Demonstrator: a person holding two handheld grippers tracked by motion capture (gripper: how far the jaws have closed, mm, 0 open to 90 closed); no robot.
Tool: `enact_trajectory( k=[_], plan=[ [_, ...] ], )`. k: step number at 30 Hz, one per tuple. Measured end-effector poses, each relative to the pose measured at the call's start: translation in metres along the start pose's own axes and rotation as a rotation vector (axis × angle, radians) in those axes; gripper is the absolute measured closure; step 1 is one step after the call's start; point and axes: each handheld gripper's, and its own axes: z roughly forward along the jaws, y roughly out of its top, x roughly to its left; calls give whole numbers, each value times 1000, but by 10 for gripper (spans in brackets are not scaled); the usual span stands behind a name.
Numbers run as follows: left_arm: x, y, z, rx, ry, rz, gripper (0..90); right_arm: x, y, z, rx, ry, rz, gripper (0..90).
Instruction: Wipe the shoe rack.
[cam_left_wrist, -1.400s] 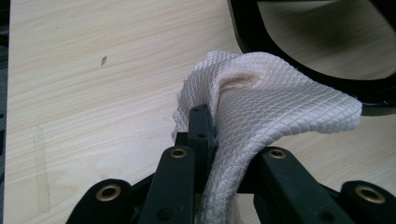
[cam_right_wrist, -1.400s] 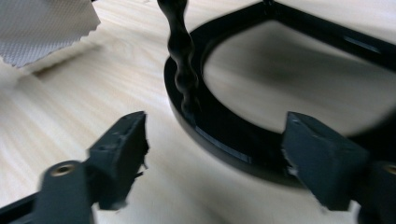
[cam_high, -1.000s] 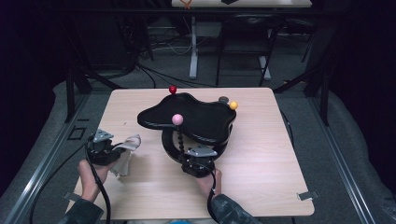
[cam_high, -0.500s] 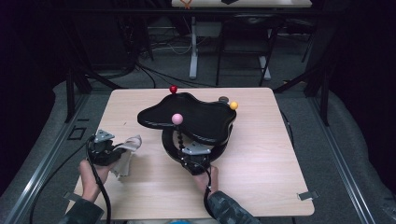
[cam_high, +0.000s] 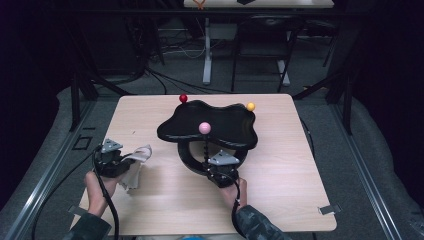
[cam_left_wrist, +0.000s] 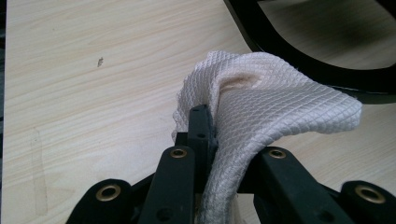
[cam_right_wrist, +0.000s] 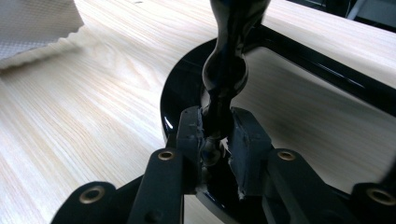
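Observation:
A black stand with a wavy top plate and a ring base stands mid-table. It carries a red ball, a yellow ball and a pink ball on thin posts. My right gripper is shut on the black turned post low down, just above the ring base. At the table's left, my left gripper is shut on a white waffle-weave cloth, which drapes over its right jaw.
The light wooden table has bare room right of the stand and along the front edge. Tape tabs mark its front corners. Beyond its far edge are dark floor, cables and table legs.
My right gripper has shifted a little to the right at the foot of the stand. The left gripper and cloth have stayed put.

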Motion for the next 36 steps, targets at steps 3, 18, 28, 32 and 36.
enact_trajectory(
  k=[3, 18, 28, 32, 36],
  plan=[
    [1, 0, 0, 2, 0, -2, 810, -7, -3, -5, 8, 2, 8, 745],
    [-1, 0, 0, 1, 2, -3, 811, -43, -10, -22, 53, 37, -6, 744],
    [0, 0, 0, 1, 0, 2, 810, -60, -5, -35, -1, 15, 15, 592],
    [-1, 0, 0, 1, 1, 5, 810, -55, 9, -46, -71, -22, 36, 565],
    [-2, 0, 0, 4, -3, 9, 810, -48, 16, -48, -84, -51, 28, 613]
  ],
)
